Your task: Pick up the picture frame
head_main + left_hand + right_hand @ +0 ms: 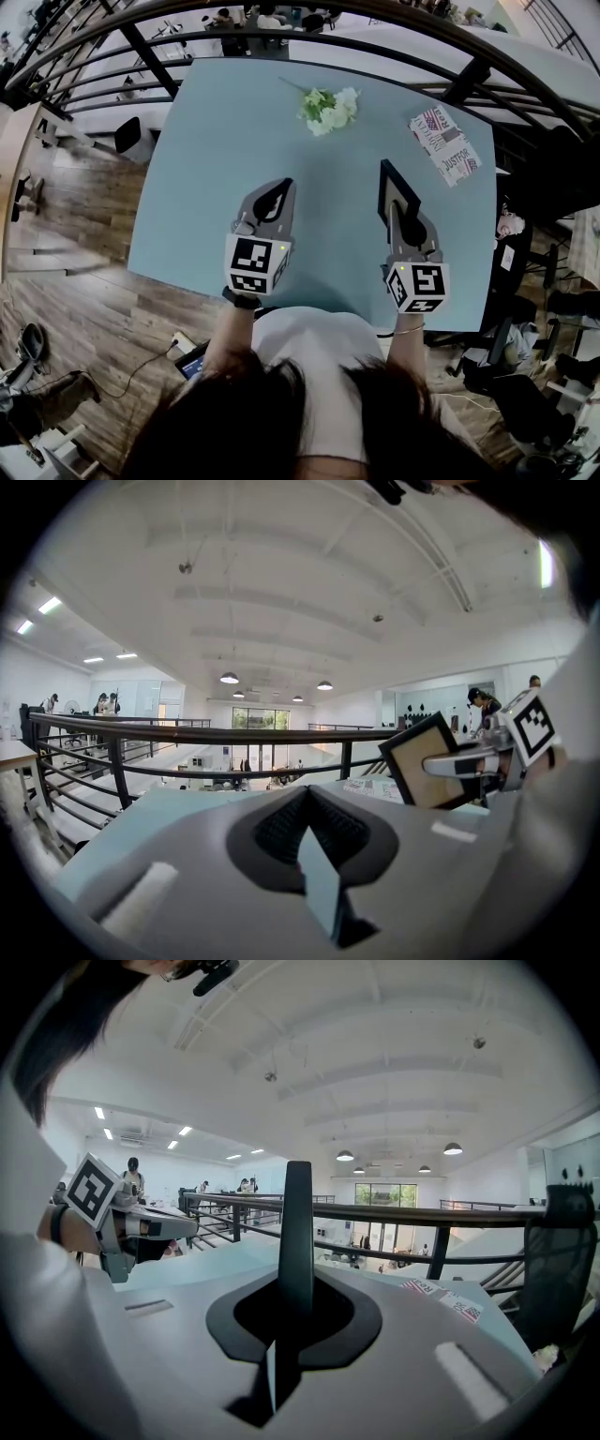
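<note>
My right gripper (392, 211) is shut on the picture frame (398, 192), a black frame held on edge above the pale blue table (216, 159). In the right gripper view the frame (297, 1232) rises edge-on from between the jaws of my right gripper (296, 1274). The left gripper view shows the frame's tan face (424, 761) to the right, clamped in the other tool. My left gripper (284, 185) hovers level over the table to the left of the frame, a hand's width away. Its jaws (306, 789) meet at the tips with nothing between them.
A bunch of white flowers (330, 108) lies at the table's far middle. A printed booklet (445, 142) lies at the far right. A black railing (281, 42) runs just beyond the table's far edge. Wooden floor lies to the left.
</note>
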A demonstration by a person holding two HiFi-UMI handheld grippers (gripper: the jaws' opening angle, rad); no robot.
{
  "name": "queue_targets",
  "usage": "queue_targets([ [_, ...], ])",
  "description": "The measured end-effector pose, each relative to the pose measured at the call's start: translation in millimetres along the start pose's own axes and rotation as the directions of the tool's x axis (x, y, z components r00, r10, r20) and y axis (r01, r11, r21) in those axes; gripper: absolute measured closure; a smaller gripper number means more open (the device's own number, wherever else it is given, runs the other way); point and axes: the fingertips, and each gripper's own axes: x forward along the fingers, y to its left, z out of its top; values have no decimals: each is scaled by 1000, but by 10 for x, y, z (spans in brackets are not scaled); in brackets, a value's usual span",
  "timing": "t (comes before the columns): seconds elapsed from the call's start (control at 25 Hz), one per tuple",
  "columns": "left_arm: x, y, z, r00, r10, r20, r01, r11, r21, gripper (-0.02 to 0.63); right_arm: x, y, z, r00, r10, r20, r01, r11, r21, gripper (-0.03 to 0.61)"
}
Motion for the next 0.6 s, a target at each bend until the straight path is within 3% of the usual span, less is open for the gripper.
queue_targets([
  [0.6,64,15,-29,1000,-9,-7,9,1000,-10,557,52,-23,-23,1000,4,-7,-4,1000,10,568],
])
